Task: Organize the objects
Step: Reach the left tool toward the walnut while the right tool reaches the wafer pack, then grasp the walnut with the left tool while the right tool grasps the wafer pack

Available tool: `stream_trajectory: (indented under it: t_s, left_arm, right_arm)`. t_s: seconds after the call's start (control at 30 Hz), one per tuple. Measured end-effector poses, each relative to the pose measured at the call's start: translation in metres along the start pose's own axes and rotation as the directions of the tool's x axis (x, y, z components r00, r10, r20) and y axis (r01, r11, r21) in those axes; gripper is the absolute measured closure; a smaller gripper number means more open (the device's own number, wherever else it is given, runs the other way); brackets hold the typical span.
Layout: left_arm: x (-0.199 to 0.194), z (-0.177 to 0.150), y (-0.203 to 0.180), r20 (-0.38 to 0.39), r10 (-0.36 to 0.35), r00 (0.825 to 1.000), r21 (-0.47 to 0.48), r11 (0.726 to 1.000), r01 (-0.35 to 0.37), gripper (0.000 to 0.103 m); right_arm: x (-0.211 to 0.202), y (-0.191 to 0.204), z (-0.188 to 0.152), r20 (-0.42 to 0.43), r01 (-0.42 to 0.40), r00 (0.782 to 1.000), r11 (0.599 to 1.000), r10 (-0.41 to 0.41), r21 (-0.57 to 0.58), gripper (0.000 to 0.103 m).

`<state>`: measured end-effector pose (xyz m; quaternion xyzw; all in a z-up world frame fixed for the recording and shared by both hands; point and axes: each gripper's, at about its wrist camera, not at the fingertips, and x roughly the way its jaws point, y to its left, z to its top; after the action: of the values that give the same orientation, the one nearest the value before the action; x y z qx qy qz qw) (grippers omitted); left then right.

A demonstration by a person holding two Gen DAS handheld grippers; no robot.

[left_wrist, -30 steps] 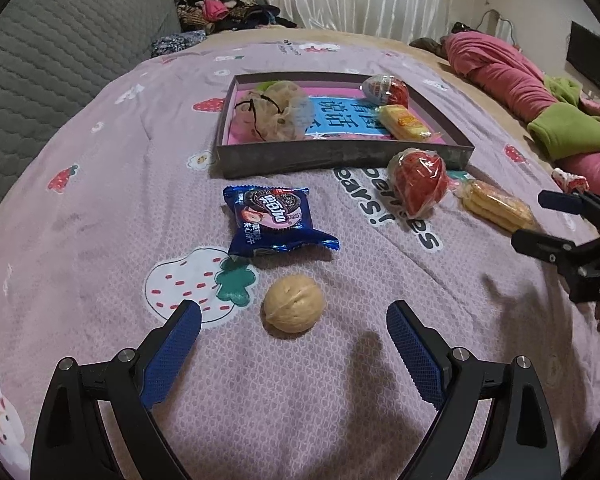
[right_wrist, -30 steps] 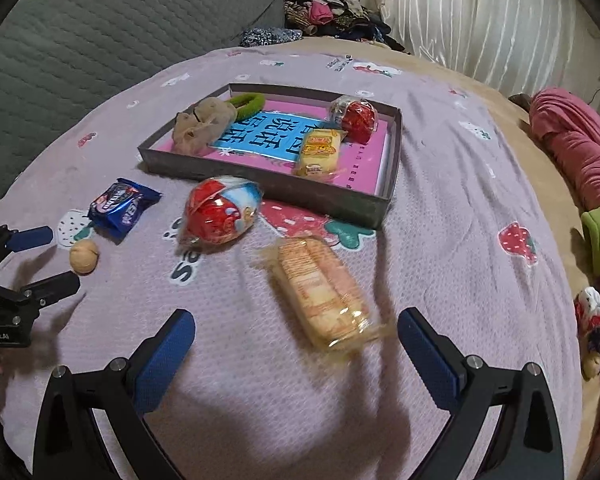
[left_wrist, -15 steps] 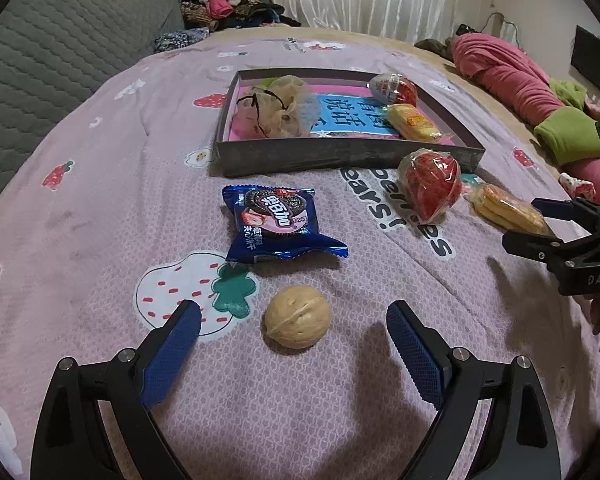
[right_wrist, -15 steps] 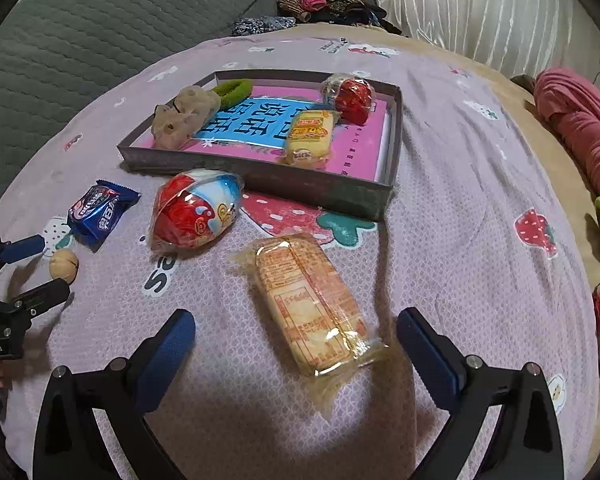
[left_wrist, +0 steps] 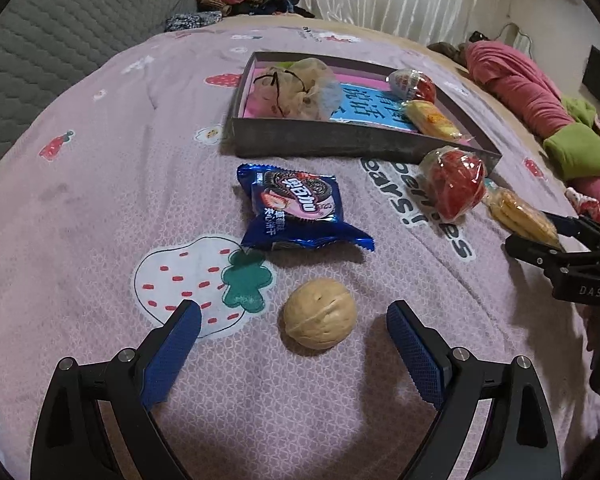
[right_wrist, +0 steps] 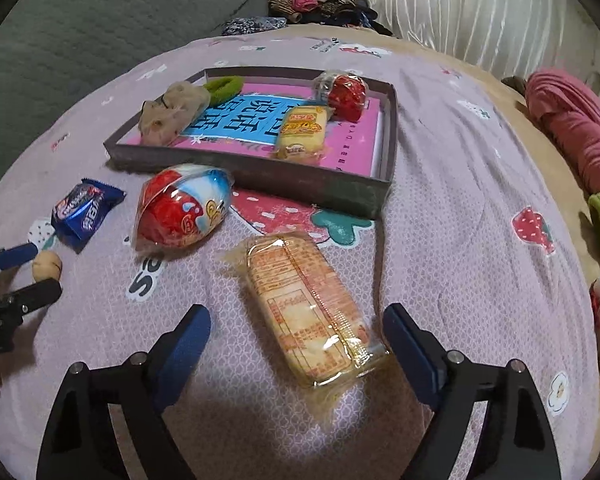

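Four snacks left outside the tray (right_wrist: 340,194)

Left gripper (left_wrist: 294,334) gapes around the walnut (left_wrist: 319,325); right gripper (right_wrist: 296,334), jaws closing, straddles the cracker packet (right_wrist: 308,304), not yet pinching.

Dim, warm indoor light from above, slightly behind the cameras. Soft dark shadows on the purple bedspread (left_wrist: 100,160) under the left gripper (left_wrist: 294,340) and right gripper (right_wrist: 296,338). Small glare spots on the clear wrapper of the cracker pack (right_wrist: 312,304) and the red egg toy (right_wrist: 180,212). Strong fisheye bending, black vignette in every corner. Centre sharp; slight softness and noise toward the far curtain (right_wrist: 460,0).
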<state>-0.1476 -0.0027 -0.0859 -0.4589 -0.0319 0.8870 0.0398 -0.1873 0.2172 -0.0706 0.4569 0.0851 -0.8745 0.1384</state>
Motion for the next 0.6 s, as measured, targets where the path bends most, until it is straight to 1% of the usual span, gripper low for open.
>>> stream_trajectory:
  t_s: [0.1, 0.17, 0.23, 0.27, 0.3, 0.33, 0.37, 0.43, 0.53, 0.6]
  left_arm:
    - [0.001, 0.0, -0.003, 0.003, 0.014, 1.0, 0.013, 1.0, -0.014, 0.009]
    - [0.004, 0.0, -0.003, -0.006, 0.01, 1.0, 0.007, 1.0, -0.01, 0.009]
    - [0.004, 0.001, -0.003, -0.003, 0.008, 1.0, 0.006, 1.0, -0.008, 0.01]
    - [0.004, 0.001, -0.003, -0.001, 0.009, 1.0, 0.005, 1.0, -0.009, 0.016]
    - [0.003, 0.001, -0.002, 0.003, 0.009, 1.0, 0.004, 1.0, -0.009, 0.02]
    - [0.002, 0.002, -0.002, 0.004, 0.013, 1.0, 0.004, 1.0, -0.013, 0.03]
    - [0.002, 0.002, -0.001, 0.006, 0.019, 1.0, 0.004, 1.0, -0.019, 0.035]
    - [0.002, 0.002, 0.0, 0.005, 0.017, 1.0, 0.002, 1.0, -0.017, 0.036]
    - [0.0, 0.001, 0.001, 0.007, 0.011, 1.0, 0.0, 1.0, -0.011, 0.038]
    - [0.0, 0.001, 0.0, 0.008, 0.014, 1.0, 0.006, 1.0, -0.014, 0.038]
  right_arm:
    - [0.001, 0.003, 0.0, 0.003, 0.012, 1.0, 1.0, -0.012, -0.011, 0.017]
    - [0.001, 0.004, 0.0, 0.005, 0.016, 1.0, 1.0, -0.016, -0.016, 0.018]
    - [0.001, 0.006, -0.001, 0.004, 0.013, 1.0, 1.0, -0.013, -0.014, 0.028]
    - [0.0, 0.007, -0.001, 0.004, 0.007, 1.0, 1.0, -0.007, -0.013, 0.031]
    - [0.0, 0.009, 0.0, 0.005, 0.001, 1.0, 1.0, -0.001, -0.014, 0.039]
    - [-0.001, 0.011, 0.0, 0.006, -0.003, 1.0, 1.0, 0.003, -0.017, 0.043]
    - [-0.002, 0.014, 0.0, 0.007, -0.008, 1.0, 1.0, 0.008, -0.024, 0.048]
    - [-0.002, 0.018, 0.0, 0.008, -0.013, 1.0, 0.999, 0.013, -0.038, 0.054]
    - [-0.001, 0.018, 0.0, 0.013, -0.026, 1.0, 0.999, 0.026, -0.024, 0.056]
    - [0.001, 0.016, 0.0, -0.001, -0.04, 0.999, 0.999, 0.04, -0.011, 0.055]
